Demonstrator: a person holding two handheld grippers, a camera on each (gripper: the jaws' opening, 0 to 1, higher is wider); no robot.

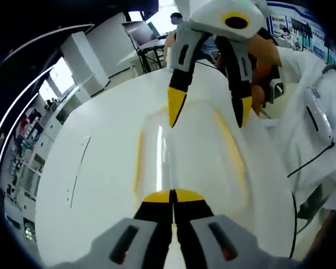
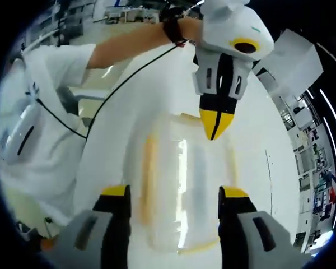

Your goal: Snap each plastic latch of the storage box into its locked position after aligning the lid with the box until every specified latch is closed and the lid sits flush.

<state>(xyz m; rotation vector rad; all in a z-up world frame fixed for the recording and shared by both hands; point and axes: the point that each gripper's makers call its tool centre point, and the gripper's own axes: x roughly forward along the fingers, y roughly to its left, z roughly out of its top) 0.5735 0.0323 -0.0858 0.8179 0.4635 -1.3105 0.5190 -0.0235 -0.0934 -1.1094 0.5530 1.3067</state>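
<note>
The clear plastic storage box with yellow edging (image 1: 190, 162) lies blurred between my two grippers on the glossy white table (image 1: 95, 185); its latches are hard to make out. My left gripper (image 1: 173, 197) is clenched. My right gripper (image 2: 173, 193) is spread wide, grasping nothing.

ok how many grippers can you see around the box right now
2. The left gripper, fingers together, is at one end of the storage box; the right gripper, fingers apart, is at the opposite end.
</note>
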